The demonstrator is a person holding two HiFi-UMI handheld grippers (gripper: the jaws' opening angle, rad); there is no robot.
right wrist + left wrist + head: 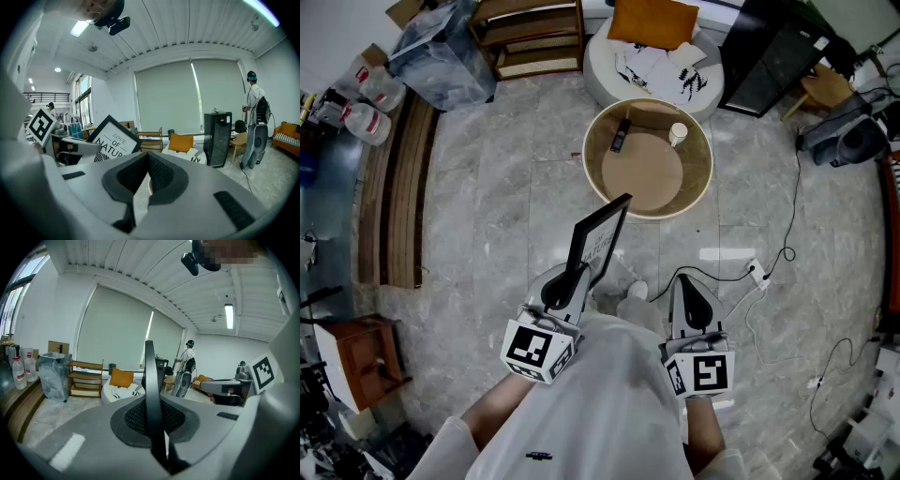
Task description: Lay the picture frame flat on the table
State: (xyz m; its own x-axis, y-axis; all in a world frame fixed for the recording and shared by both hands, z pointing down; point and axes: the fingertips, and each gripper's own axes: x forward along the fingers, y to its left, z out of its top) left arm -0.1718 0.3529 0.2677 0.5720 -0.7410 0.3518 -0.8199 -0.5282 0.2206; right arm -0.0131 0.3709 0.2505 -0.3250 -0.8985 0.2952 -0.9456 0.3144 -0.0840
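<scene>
One picture frame (600, 236) stands clamped in the left hand-held gripper (577, 273) (right hand-held gripper (684, 281) closed, empty).

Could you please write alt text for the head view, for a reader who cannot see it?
The left gripper grips a black picture frame by its lower edge above a stone floor. The right gripper beside it is shut and empty; a round wooden table stands ahead.

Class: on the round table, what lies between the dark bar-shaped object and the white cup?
Nothing: the head view shows only bare brown tabletop between the dark object and white cup.
</scene>
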